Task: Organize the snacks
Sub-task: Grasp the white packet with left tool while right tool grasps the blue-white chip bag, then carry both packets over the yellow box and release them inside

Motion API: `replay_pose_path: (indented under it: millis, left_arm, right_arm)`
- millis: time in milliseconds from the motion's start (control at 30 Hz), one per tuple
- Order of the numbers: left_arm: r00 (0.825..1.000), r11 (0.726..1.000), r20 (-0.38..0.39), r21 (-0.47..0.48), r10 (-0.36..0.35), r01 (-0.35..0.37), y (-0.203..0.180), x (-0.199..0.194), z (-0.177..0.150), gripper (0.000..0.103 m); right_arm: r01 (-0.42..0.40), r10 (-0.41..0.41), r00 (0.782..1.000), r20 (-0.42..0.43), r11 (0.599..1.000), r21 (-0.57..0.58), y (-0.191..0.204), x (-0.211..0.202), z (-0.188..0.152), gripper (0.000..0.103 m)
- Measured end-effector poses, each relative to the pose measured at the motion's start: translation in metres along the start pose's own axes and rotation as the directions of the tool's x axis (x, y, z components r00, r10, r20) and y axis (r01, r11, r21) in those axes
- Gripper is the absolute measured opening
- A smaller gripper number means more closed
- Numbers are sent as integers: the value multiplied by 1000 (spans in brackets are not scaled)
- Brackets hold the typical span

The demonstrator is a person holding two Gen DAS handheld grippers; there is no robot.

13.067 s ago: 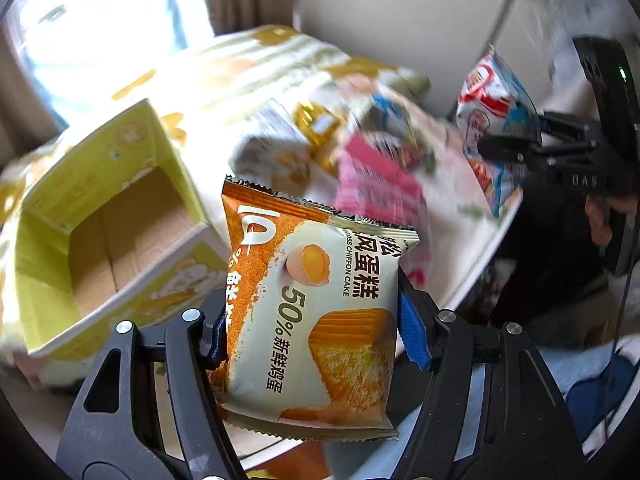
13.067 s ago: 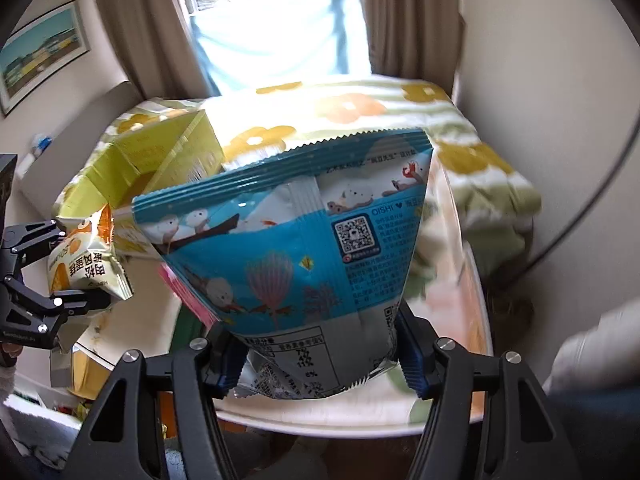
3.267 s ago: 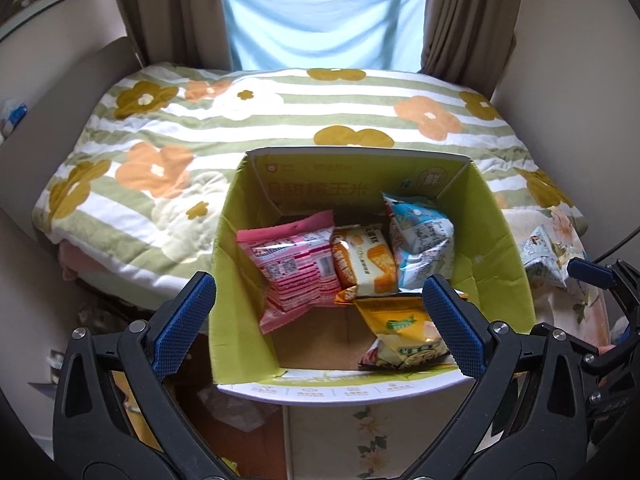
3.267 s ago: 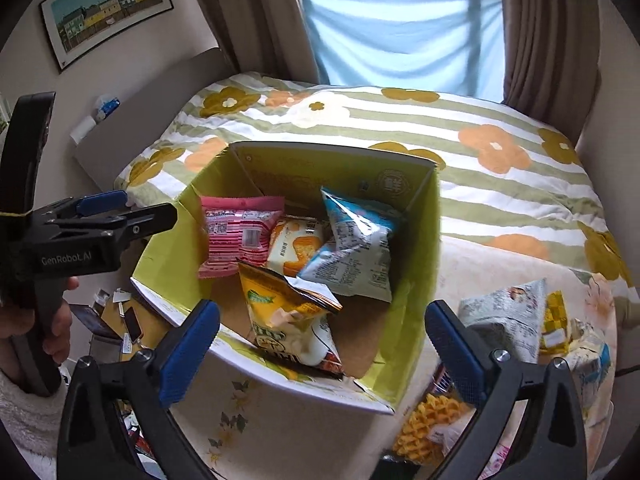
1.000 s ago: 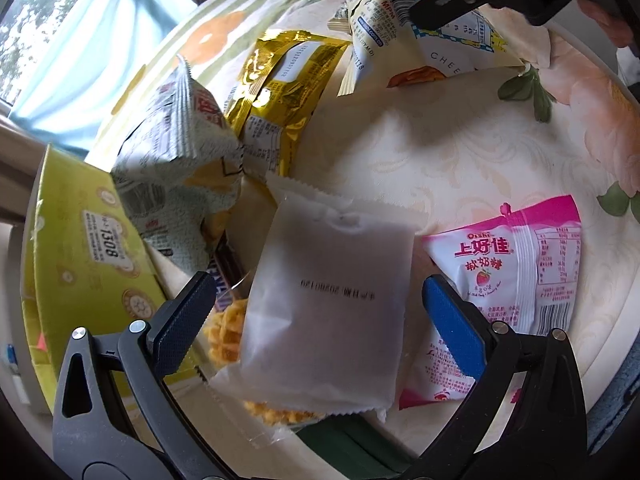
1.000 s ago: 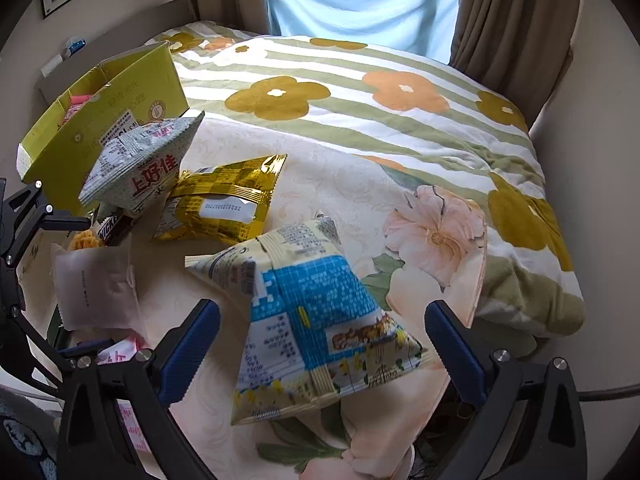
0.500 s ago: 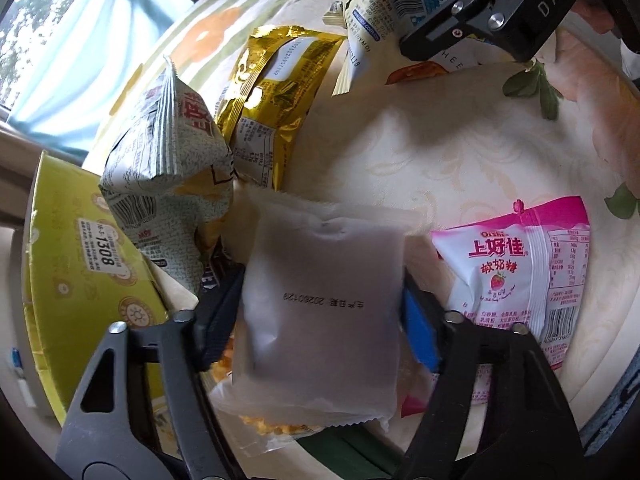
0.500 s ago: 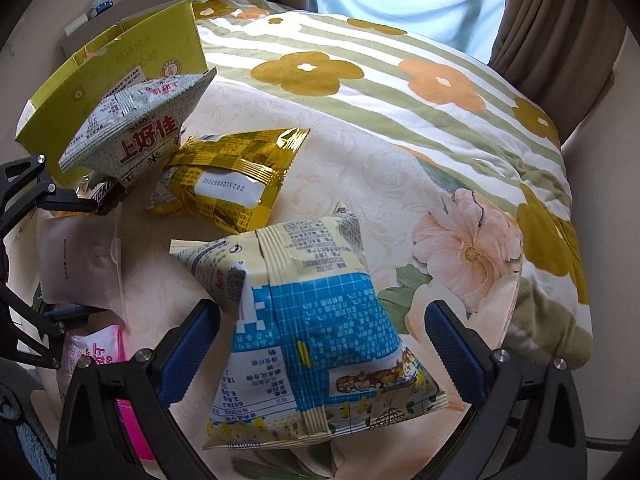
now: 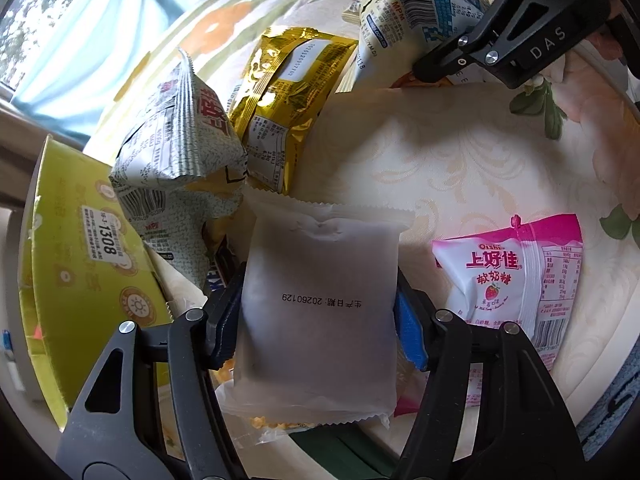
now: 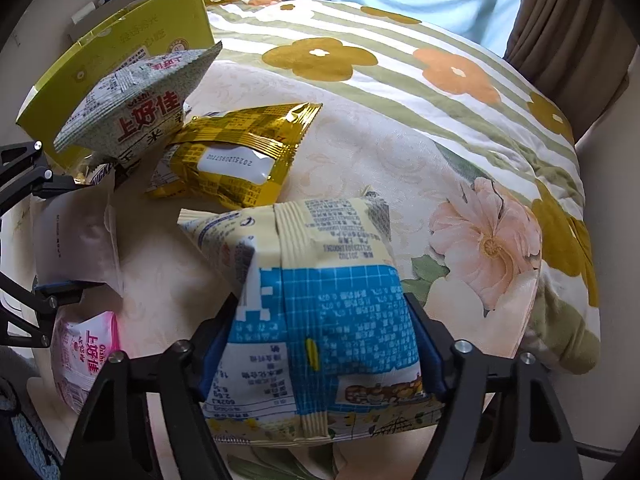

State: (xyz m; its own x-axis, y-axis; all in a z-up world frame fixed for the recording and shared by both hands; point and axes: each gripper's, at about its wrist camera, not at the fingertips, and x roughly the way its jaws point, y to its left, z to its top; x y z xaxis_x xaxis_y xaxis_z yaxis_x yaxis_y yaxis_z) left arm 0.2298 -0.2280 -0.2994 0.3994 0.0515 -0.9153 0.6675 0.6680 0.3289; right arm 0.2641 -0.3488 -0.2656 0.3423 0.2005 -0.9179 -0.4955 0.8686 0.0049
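A frosted white pouch [image 9: 320, 280] with a printed date lies on the cream floral tablecloth [image 9: 460, 152]. My left gripper [image 9: 316, 320] has its jaws closing on it, and both blue pads touch the pouch's sides. In the right wrist view a puffy blue-and-cream snack bag [image 10: 320, 280] sits between the pads of my right gripper [image 10: 320, 344], whose jaws are also closing and pressing its sides. The yellow-green box [image 9: 72, 248] stands at the table's left end. The left wrist view shows the right gripper [image 9: 440, 64] on the same bag [image 9: 408, 12].
A grey-white puffed bag [image 9: 172, 152] leans against the box, with a gold packet [image 9: 288, 92] beside it. A pink strawberry packet [image 9: 512, 280] lies right of the white pouch. A waffle pack [image 9: 260, 424] peeks out beneath the pouch. A bed with a flowered cover [image 10: 380, 64] lies beyond the table.
Both grippers stood wide open a second ago. The left jaws have closed onto the white pouch, and the right jaws have dropped slightly and closed onto the blue-and-cream bag.
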Motion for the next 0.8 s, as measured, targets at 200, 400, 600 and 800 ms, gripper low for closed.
replay_pose_path:
  millis: [200, 400, 600, 800]
  left_arm:
    - [1000, 1000, -4, -23, 6, -6, 3, -7, -1, 61]
    - [1000, 998, 15, -59, 21, -20, 6, -22, -3, 60]
    - [996, 995, 59, -84, 64, -59, 9, -44, 0, 60]
    - [989, 986, 114, -146, 94, -77, 19, -79, 1, 60]
  right_arm:
    - [4, -4, 1000, 4, 1000, 26, 3, -10, -7, 60]
    - [17, -19, 999, 34, 998, 58, 8, -33, -11, 59]
    - [35, -39, 997, 65, 997, 70, 16, -59, -10, 59]
    - [51, -56, 992, 115, 998, 47, 28, -90, -1, 59]
